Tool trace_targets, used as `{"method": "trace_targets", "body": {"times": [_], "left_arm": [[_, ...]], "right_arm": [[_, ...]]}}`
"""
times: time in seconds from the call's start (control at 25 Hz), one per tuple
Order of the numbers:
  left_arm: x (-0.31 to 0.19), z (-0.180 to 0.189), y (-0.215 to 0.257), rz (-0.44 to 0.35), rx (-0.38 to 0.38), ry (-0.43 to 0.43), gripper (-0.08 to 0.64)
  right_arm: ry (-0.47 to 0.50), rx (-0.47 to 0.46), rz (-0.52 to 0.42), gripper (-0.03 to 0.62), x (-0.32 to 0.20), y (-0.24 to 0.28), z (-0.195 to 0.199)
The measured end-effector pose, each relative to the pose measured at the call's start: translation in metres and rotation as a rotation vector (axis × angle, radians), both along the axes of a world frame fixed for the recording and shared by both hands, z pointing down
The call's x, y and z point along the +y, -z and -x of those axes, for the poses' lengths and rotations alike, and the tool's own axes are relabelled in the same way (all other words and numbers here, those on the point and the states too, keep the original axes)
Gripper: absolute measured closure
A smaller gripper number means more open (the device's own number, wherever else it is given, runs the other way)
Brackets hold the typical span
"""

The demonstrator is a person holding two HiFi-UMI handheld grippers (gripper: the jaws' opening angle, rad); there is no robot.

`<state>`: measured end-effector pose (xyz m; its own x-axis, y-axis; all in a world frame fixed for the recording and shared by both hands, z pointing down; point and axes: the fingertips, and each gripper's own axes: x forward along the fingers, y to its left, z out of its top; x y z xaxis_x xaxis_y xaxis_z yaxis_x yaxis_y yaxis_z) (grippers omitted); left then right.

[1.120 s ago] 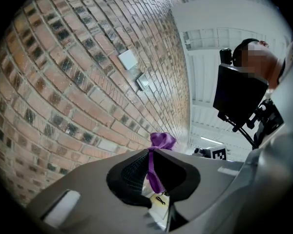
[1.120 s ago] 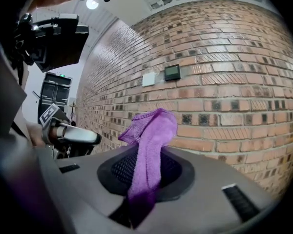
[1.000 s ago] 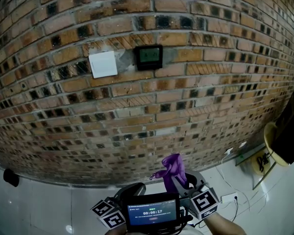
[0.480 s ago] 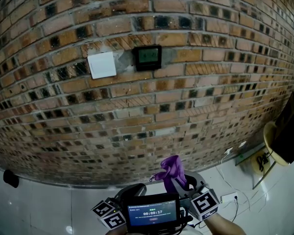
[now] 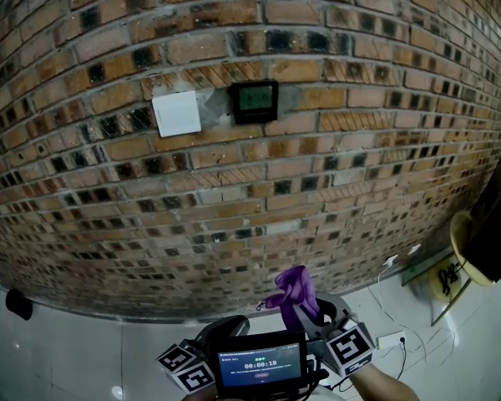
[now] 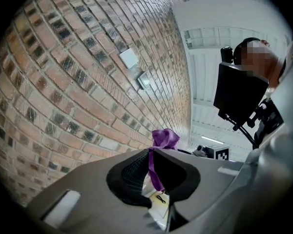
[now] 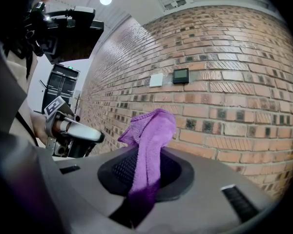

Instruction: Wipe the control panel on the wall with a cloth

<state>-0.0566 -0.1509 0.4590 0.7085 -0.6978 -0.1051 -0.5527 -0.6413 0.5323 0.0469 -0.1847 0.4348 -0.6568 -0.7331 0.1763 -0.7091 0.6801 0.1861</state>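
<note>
The purple cloth (image 5: 296, 295) stands low and near, well apart from the black control panel (image 5: 255, 100) set high on the brick wall (image 5: 334, 174). The right gripper (image 7: 147, 165) is clamped on the cloth's lower part, and the loose top flops above the jaw tips; the left gripper (image 6: 154, 167) has its jaws together. A purple sliver shows in their seam, but the right gripper view shows its tip apart from the cloth, so I judge it empty.

The floppy top may fold aside on contact, letting bare jaw tips knock the panel's screen; rough brick around the panel could snag the fibres; a sweep too far left could press the white switch plate (image 5: 176, 114) just beside it. Nothing stands between cloth and panel; a white adapter (image 5: 391, 337) with cables lies on the floor (image 5: 67, 349) at the right.
</note>
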Motion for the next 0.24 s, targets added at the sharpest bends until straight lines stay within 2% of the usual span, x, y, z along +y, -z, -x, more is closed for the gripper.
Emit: {"method": "trace_targets", "body": {"times": [0.24], "left_arm": [[0.0007,-0.0017,-0.0036,0.01,-0.002,-0.003,0.528]], "right_arm": [[0.006,-0.001,0.001,0.511,0.0005,-0.0021,0.0004]]}}
